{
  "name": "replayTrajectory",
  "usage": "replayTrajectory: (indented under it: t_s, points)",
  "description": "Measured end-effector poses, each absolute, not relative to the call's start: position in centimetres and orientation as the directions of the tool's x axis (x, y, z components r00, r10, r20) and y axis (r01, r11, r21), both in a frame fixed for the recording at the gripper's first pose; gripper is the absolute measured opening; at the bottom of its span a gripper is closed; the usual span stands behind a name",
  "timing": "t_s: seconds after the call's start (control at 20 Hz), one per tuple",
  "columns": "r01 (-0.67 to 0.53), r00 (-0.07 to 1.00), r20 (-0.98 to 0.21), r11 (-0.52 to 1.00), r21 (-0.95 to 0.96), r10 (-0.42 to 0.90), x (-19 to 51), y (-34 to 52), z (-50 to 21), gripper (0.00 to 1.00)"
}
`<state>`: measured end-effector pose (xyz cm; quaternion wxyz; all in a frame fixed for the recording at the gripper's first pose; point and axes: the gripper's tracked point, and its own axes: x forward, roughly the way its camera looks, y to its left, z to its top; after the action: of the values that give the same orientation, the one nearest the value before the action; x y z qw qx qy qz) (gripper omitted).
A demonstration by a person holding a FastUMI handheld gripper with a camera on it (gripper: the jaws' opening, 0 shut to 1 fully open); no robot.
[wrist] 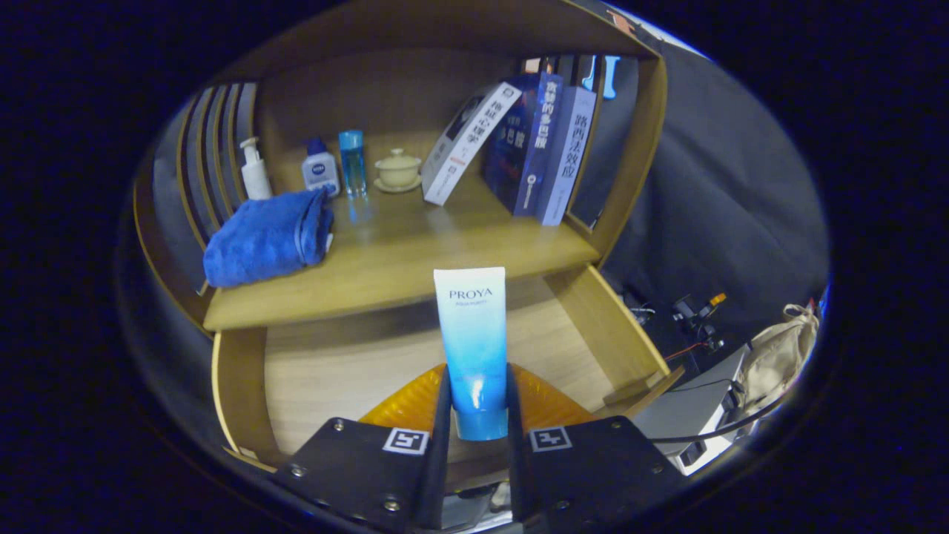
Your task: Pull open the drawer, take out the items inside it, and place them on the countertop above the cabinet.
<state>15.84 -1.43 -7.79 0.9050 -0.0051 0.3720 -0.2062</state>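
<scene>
I've got the gripper clamped on the tube, both fingers pressing its lower end near the cap, jaws narrowed to tube width. Tube stands upright between the fingers, cap end down, held over the open drawer, w/ an orange thing in the drawer just behind it. Countertop lies beyond the tube, further off. On it, far left: blue towel rolled up; behind that a pump bottle, small white bottle w/ blue cap, clear blue bottle, lidded cup on saucer. Far right: books leaning vs the cabinet side wall. Mid countertop straight ahead of tube looks bare. Off to the right, outside the cabinet: cables, a beige bag
</scene>
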Motion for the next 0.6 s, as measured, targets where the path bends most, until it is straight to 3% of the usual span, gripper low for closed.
replayTrajectory:
  t_s: [0.6]
  points:
    - [0.287, 0.672, -0.705, 0.957, -0.033, -0.226, 26.2, -1.5, -9.2, 0.35]
